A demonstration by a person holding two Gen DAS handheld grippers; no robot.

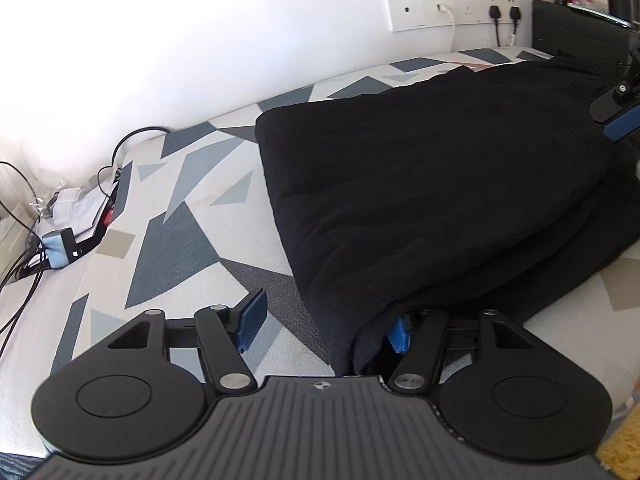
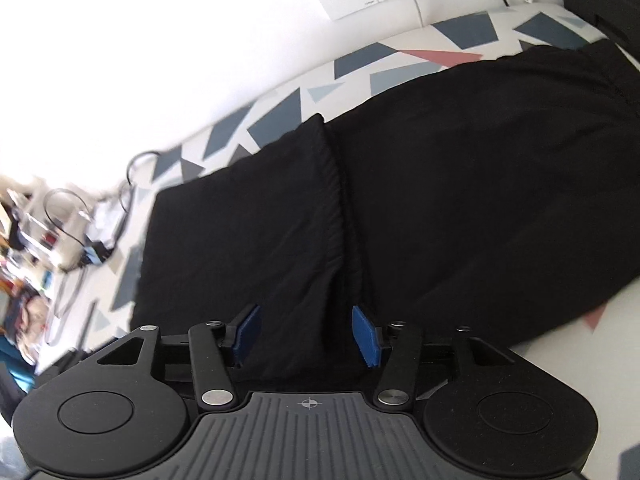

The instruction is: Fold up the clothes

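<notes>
Standing apart, the pads of the left claw point(image 1: 326, 330) straddle the near corner of the black garment point(image 1: 440, 184) without pinching it; one pad is tucked under the cloth. The right claw point(image 2: 306, 334) is released too, low over a folded flap. Spread across the patterned bed point(image 1: 180, 216), the garment looks soft, limp and light; its hemmed edges and corners seem the best places to pinch.

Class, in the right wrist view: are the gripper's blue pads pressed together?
No: the right gripper stands open, blue pads apart over the black garment.
</notes>
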